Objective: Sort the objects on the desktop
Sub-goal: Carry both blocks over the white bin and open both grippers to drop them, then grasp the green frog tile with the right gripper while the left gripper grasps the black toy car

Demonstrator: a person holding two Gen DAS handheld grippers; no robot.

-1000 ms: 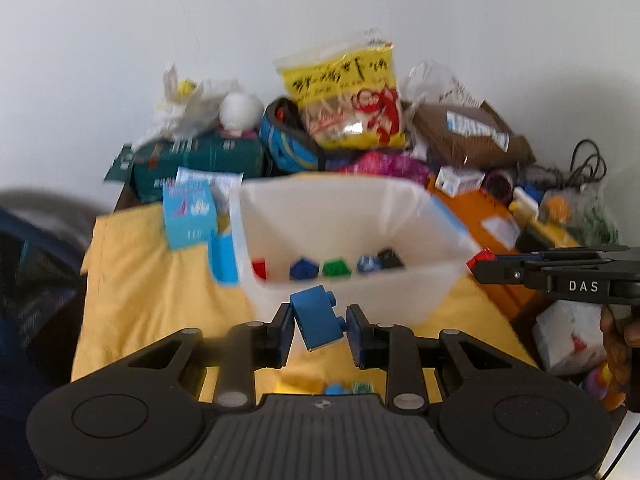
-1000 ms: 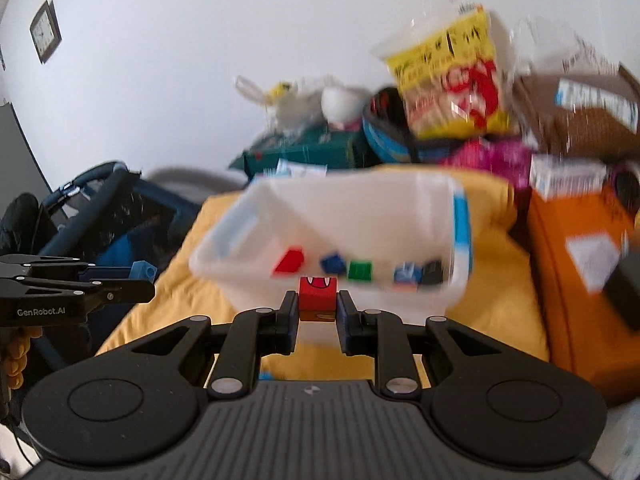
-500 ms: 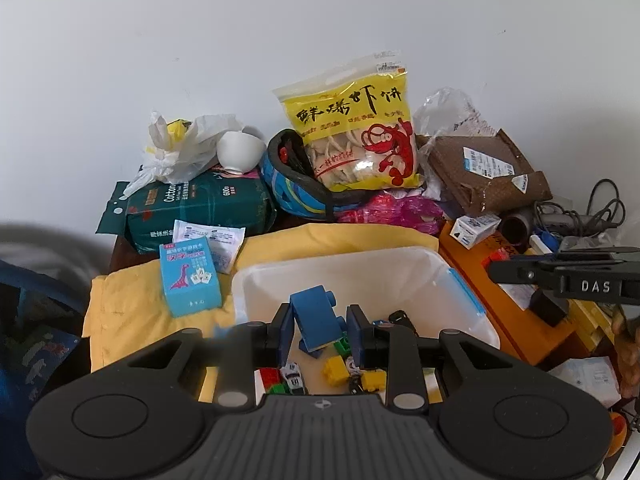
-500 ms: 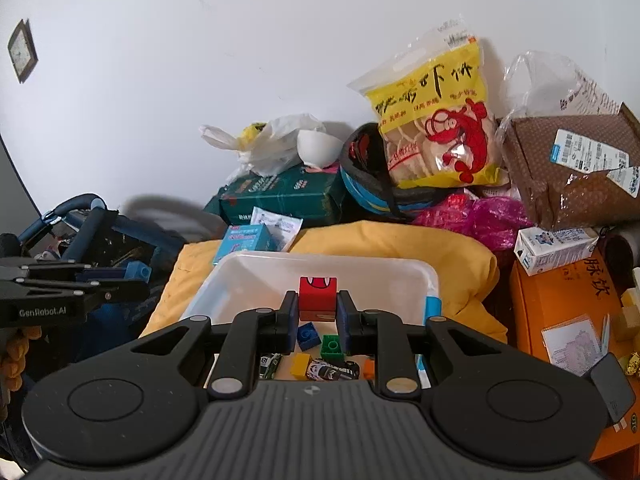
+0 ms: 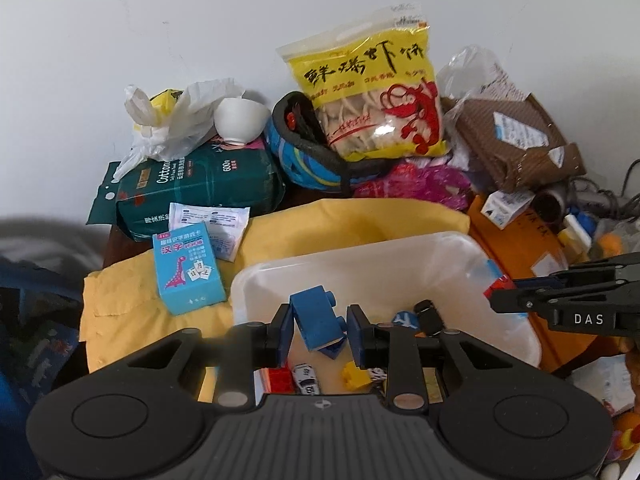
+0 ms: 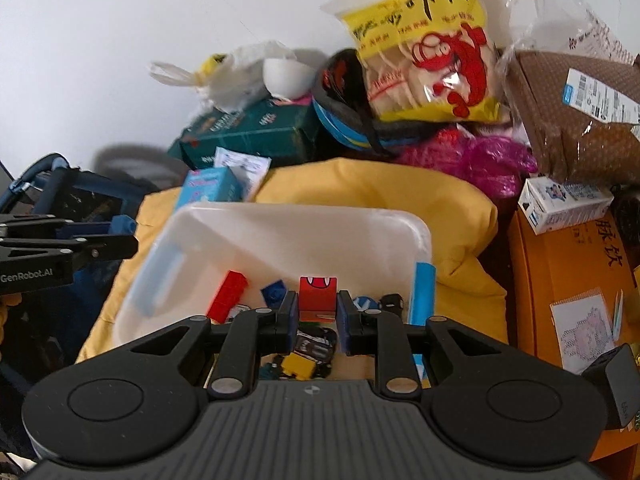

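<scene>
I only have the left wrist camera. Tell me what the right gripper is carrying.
Observer: The right gripper clamps a red block with a white-toothed mouth printed on it.
Operator: Say where it sits over the bin.
Observer: It hangs above the near end of the white bin, over a black toy car.
Operator: Report anything right of the bin.
Observer: A black gadget sits by the near corner of the orange box.

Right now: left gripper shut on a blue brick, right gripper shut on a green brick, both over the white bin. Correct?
Not quite. The right gripper holds a red brick, not a green one; the right wrist view shows it between the fingers. The rest stands: the left gripper is shut on the blue brick, both over the white bin.
</scene>
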